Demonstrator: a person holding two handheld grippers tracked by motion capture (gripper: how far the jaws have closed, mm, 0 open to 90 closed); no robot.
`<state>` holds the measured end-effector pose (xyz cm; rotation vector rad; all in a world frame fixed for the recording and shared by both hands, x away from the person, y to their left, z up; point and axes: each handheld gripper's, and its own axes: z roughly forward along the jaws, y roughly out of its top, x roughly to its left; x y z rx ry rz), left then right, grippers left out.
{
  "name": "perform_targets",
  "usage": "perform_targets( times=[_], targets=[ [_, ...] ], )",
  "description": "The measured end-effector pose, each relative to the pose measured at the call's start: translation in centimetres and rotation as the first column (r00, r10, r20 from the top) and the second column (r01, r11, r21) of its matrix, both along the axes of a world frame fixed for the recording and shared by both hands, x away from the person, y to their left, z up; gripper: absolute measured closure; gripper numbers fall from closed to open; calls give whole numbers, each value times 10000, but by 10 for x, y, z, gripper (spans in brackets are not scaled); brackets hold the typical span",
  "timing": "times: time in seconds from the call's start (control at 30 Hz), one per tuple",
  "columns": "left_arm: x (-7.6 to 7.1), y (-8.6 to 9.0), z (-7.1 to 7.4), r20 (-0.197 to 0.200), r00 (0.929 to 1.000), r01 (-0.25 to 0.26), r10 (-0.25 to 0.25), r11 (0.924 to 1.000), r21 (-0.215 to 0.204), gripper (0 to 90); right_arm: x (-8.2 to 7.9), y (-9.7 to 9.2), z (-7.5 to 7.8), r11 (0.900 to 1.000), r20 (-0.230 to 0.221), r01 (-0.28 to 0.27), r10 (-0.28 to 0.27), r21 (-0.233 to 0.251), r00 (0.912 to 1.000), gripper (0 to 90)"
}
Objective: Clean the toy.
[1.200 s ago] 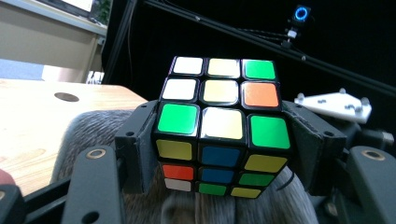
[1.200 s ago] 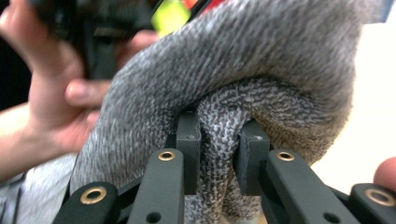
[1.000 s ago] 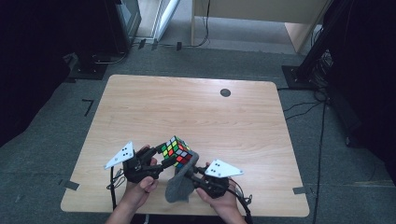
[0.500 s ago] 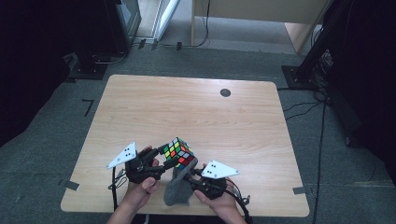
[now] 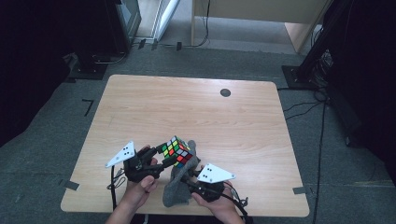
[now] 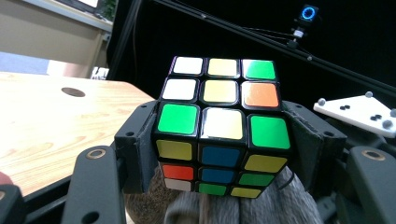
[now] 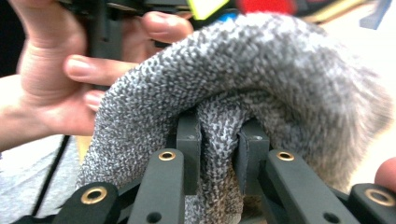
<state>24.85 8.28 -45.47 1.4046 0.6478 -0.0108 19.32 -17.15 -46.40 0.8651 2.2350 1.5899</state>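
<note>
No text, label, brand or number can be read anywhere.

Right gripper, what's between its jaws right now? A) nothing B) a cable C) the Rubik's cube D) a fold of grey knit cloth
D: in the right gripper view, the right gripper has its jaws pinched on a fold of the grey knit cloth, while the Rubik's cube sits clamped in the left gripper.

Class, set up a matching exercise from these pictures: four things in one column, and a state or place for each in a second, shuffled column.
1. puzzle cube
2. grey cloth
3. round dark spot
4. wooden table

a. pinched in the right gripper
b. on the tabletop's far side
c. clamped in the left gripper
d. stands on grey carpet

Pairs: 1-c, 2-a, 3-b, 4-d
</note>
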Motion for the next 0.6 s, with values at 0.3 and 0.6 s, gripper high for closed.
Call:
perform_targets(
  times=[0.3, 0.6],
  targets=[
    [13, 5, -5, -1140, 9934, 127, -108, 9998, 152, 346, 26, -47, 1, 9480, 262, 3052, -3040, -902, 9523, 589],
    [13, 0, -5, -1680, 9857, 122, -134, 9999, -82, 346, 7, -37, 13, 9737, 2081, 2265, -2163, -263, 9539, 344]
  ],
)
